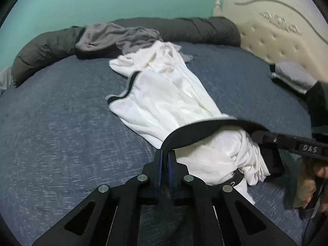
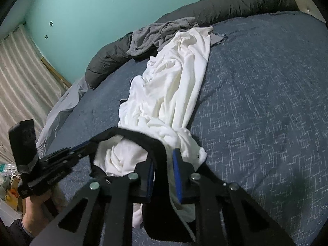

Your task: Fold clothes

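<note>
Left cam: left gripper (image 1: 165, 155) is clamped tight on the black band (image 1: 196, 131) of the white garment (image 1: 164, 94) lying on the bed (image 1: 61, 123).

Right cam: right gripper (image 2: 163, 164) has the band between its jaws, can't tell if it's pinched. Probably to stretch it flat before folding.
</note>
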